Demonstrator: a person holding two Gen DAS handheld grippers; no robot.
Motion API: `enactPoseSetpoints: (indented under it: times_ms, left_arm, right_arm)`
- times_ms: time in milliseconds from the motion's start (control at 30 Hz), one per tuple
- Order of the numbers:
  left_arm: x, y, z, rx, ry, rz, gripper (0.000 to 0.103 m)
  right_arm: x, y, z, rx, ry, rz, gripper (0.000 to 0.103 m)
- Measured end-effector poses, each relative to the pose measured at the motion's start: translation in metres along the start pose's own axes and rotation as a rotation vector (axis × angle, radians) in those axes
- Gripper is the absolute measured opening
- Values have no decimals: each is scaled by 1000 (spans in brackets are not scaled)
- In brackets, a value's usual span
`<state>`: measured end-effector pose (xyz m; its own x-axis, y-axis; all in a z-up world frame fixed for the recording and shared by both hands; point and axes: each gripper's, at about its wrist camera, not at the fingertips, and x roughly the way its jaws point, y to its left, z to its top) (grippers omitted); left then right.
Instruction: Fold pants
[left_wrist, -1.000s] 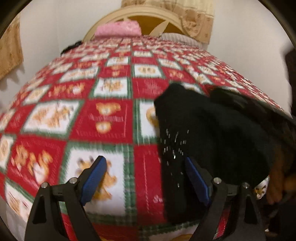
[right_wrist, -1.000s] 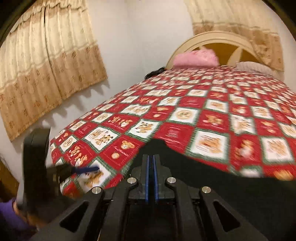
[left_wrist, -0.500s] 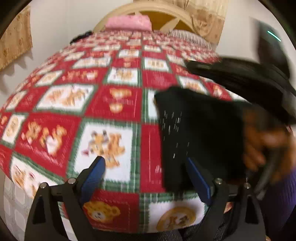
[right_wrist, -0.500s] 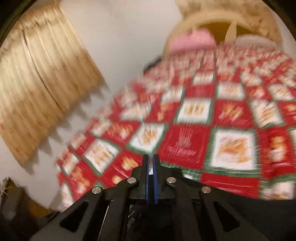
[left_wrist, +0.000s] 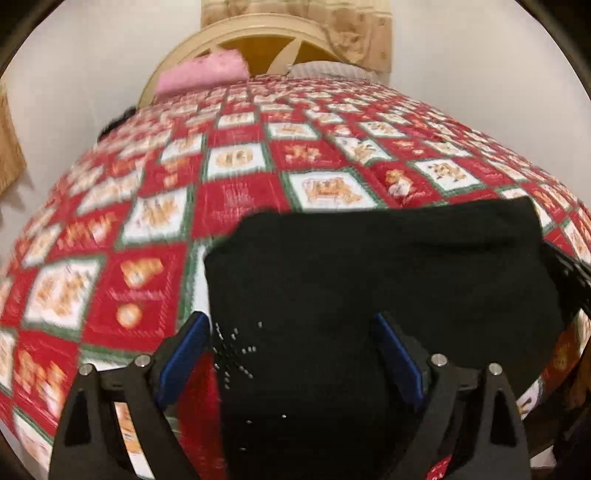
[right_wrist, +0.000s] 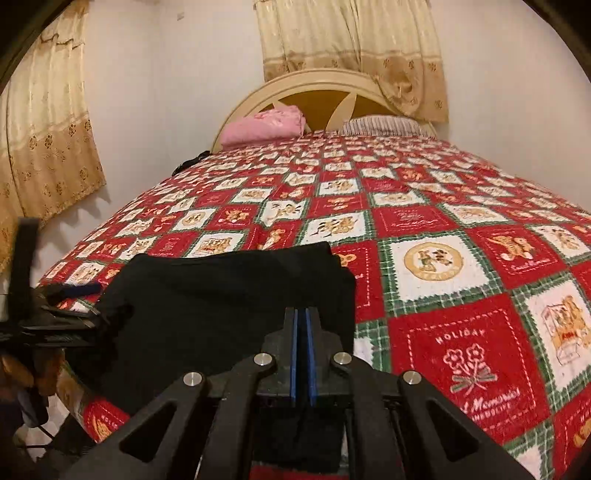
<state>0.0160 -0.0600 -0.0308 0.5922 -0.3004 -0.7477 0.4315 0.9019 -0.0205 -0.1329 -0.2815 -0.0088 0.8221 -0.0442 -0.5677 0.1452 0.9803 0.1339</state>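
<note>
The black pants (left_wrist: 369, 280) lie folded in a compact block near the foot edge of the bed, with a small white dotted print at the near left. My left gripper (left_wrist: 291, 354) is open, its blue pads either side of the pants' near edge, holding nothing. In the right wrist view the pants (right_wrist: 221, 295) lie left of centre. My right gripper (right_wrist: 302, 332) is shut, its blue pads pressed together with dark fabric of the pants between them at the near edge. The left gripper (right_wrist: 70, 295) shows at the left edge of that view.
The bed has a red, white and green patchwork quilt (right_wrist: 443, 229). A pink pillow (right_wrist: 266, 123) and a striped pillow (right_wrist: 380, 123) lie against the cream headboard (right_wrist: 325, 85). Beige curtains (right_wrist: 44, 140) hang on the left wall. The quilt's foot edge (left_wrist: 33, 428) drops away near me.
The left gripper has swung right and now straddles the pants' near edge. The right gripper has steadied, still shut, and the pants now lie folded flat on the quilt.
</note>
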Motion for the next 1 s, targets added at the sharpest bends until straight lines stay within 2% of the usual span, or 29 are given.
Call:
enactPoseSetpoints:
  times_ms: [33,133,200,233,267,333,500,633,800,933,1000]
  left_arm:
    - [-4,4,-2,-34,-2,1,102]
    - [-6,12,-3,-62,28,-20,103]
    - [-9,11,-3,-50,22,-8,103]
    - [-10,10,-3,-42,20,1,103]
    - [-10,8,-2,-36,19,9,103]
    - [-15,4,-1,-23,12,23,103]
    - [-18,4,-1,1,-8,28,103]
    - [-10,11,-3,-38,20,9,103]
    - [-5,14,-6,-83,35,-28,103]
    - [-2,13,-8,-105,43,-44,103]
    - [-2,13,-8,-109,42,-45,103]
  right_arm:
    - [0,2,2,18,-4,2,4]
    - [-21,-1,5,112,-85,59,5]
    - [-31,-2,5,159,-114,65,16]
    - [-33,-2,3,181,-113,74,46]
    - [-35,-3,-1,195,-112,76,70]
    - [-36,-4,-7,201,-119,57,71]
    - [-26,-10,-14,233,-61,46,71]
    - [-12,-9,-25,225,-4,18,71]
    - [-6,-3,-31,199,-4,-14,71]
    - [-3,2,-31,214,32,41,66]
    - [-3,5,-32,201,24,27,64]
